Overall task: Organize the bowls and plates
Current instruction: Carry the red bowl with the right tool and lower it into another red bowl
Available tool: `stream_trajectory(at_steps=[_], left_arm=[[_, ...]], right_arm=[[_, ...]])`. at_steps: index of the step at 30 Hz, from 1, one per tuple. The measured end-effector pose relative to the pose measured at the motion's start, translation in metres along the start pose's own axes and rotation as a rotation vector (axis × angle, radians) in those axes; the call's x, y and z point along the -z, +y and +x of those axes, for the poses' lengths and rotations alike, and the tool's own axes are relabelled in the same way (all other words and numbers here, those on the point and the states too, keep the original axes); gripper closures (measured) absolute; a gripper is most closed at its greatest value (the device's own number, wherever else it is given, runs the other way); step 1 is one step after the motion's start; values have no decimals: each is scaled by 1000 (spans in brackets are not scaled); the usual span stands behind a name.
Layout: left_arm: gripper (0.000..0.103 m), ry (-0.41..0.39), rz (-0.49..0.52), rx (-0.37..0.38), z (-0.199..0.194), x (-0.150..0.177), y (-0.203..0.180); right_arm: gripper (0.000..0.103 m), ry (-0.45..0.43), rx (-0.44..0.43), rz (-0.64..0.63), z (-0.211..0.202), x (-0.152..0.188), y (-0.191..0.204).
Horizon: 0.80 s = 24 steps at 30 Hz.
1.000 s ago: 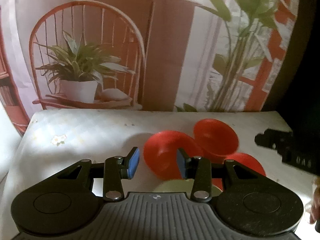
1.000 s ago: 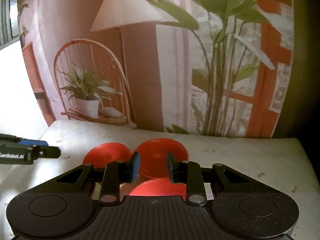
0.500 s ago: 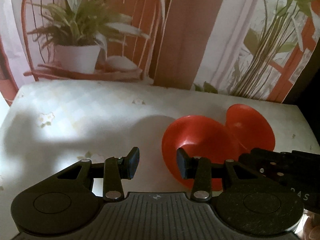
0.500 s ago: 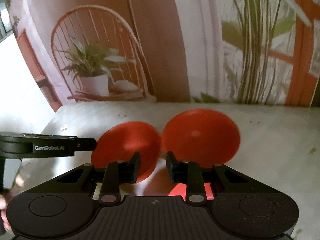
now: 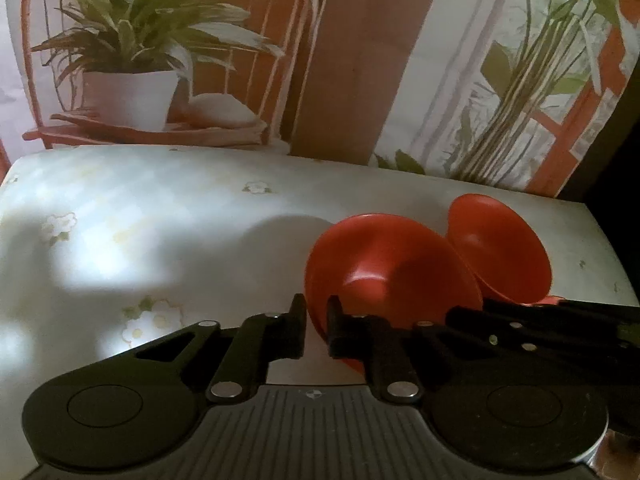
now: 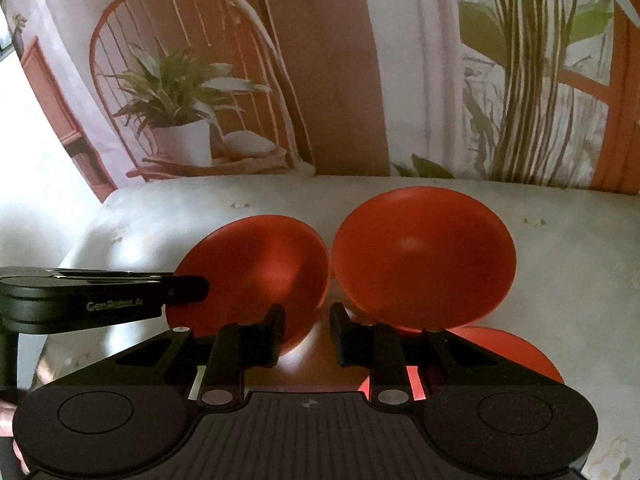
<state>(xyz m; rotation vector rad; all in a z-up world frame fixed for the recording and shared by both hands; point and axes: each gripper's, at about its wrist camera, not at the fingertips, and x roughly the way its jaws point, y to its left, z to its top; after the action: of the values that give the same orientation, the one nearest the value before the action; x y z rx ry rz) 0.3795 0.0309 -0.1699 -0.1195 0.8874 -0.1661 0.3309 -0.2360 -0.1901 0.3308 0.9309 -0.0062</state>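
**Currently: two red bowls tilted up at centre of table, both grippers close in**

Left gripper (image 5: pixel 317 330): jaws nearly together, with the near rim of the left red bowl (image 5: pixel 394 276) between them. Contact appears likely, but a firm clamp cannot be confirmed from the left wrist view. That bowl stands tipped up, its hollow facing the camera.

Right gripper (image 6: pixel 307 334): jaws apart with a clear gap. Nothing is seen gripped between them. It sits low, just before the two bowls, pointing at the gap between them.

Second red bowl (image 6: pixel 424 258): tilted likewise, just beside the first, rims touching or nearly so. In the left wrist view it lies behind and to the right of the first.

Red plate (image 6: pixel 516 354): lies flat on the table (image 5: pixel 152 236), partly hidden under the right gripper's body.

Table covering is pale with small flower prints. Printed backdrop (image 6: pixel 340 80) of chair, potted plant and lamp stands behind.
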Motion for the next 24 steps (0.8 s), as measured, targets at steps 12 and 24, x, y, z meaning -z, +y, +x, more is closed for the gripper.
stream_trajectory(at_steps=[12, 24], left_arm=[[92, -65, 53, -25, -43, -12, -11], [90, -104, 116, -6, -81, -9, -53]], right_arm=[[91, -66, -33, -6, -25, -10, 9], [91, -143, -45, -7, -80, -8, -6]])
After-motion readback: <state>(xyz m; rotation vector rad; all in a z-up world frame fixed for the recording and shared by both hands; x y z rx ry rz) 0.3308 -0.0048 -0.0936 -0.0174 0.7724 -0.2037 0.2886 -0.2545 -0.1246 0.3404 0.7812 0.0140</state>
